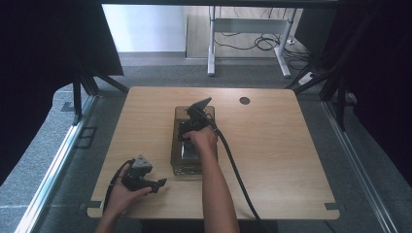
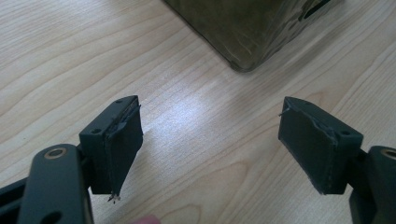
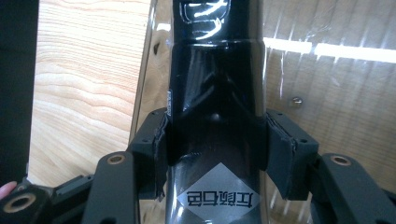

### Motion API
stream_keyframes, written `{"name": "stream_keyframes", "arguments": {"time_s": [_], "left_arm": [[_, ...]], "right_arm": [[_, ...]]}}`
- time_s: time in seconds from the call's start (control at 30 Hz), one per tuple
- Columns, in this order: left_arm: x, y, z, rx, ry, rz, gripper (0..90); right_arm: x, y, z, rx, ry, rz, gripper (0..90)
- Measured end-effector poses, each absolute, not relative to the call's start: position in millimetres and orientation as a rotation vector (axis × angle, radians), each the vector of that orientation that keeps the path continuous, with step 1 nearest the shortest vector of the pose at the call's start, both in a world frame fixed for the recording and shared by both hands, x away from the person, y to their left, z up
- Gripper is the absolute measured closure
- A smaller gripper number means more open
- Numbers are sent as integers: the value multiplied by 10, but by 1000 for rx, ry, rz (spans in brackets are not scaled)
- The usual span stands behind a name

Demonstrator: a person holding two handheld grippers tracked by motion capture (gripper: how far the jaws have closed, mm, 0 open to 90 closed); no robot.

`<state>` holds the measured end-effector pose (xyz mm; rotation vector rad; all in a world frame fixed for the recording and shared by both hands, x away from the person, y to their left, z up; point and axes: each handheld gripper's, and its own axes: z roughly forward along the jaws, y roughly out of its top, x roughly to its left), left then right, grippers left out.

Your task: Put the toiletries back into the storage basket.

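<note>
Right gripper (image 3: 215, 154) pinches a glossy, likely slippery black bottle (image 3: 215, 93) mid-body; left gripper (image 2: 210, 140), spread, rests at seven o'clock.

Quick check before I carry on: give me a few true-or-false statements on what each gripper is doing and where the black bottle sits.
1. The right gripper has its pads pressed on the black bottle. True.
2. The left gripper holds the bottle. False: its jaws stand open over the bare table, nothing between them.
3. The bottle is inside the clear bin. True.
4. The bin stands at the table's far right corner. False: it stands near the middle.
5. The left gripper is inside the bin. False: it rests outside, near the bin's corner.
</note>
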<state>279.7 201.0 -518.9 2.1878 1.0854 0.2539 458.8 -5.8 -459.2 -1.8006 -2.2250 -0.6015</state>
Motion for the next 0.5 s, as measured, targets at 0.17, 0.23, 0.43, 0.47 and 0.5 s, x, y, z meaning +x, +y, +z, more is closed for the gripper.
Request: {"name": "stream_keyframes", "arguments": {"time_s": [0.17, 0.23, 0.43, 0.47, 0.5], "left_arm": [[2795, 2004, -5191, 2182, 1090, 252, 223], [2797, 2015, -5186, 2179, 1085, 252, 222], [2799, 2015, -5190, 2183, 1085, 254, 222], [2799, 2010, -5190, 2185, 1086, 255, 222], [2799, 2010, -5190, 2185, 1086, 255, 222]], "right_arm": [[4589, -16, -4728, -1815, -2187, -585, 457], [4593, -11, -4787, -1829, -2175, -575, 457], [4596, -17, -4841, -1848, -2161, -560, 455], [4593, -13, -4865, -1848, -2163, -548, 455], [4592, -9, -4877, -1848, -2167, -538, 454]]}}
